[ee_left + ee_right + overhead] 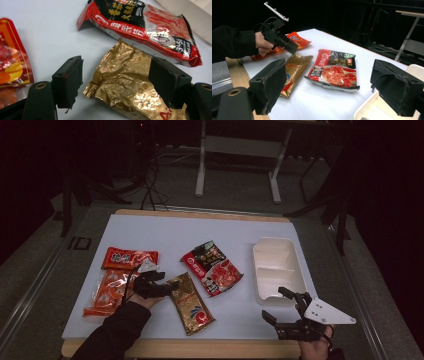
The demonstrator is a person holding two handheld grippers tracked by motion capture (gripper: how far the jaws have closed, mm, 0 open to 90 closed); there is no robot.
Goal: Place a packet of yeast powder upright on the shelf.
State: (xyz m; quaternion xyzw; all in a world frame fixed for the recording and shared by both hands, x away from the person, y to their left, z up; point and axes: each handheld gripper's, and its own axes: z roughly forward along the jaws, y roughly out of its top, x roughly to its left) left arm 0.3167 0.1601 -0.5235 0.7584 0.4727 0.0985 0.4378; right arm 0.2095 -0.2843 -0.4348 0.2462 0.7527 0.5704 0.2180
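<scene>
Crinkled gold foil packet (125, 80) (top corner curled) lies flat between the left claw (120, 82), jaws apart; right claw (337, 87) gapes.

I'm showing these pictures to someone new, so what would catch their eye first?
Probably the gold foil packet near the table's front edge, with the left gripper straddling its upper end, jaws apart and not yet pressing. Next, the red and black packet at mid-table beside the white two-compartment tray on the right. The right gripper hovers open by the tray's near corner.
</scene>
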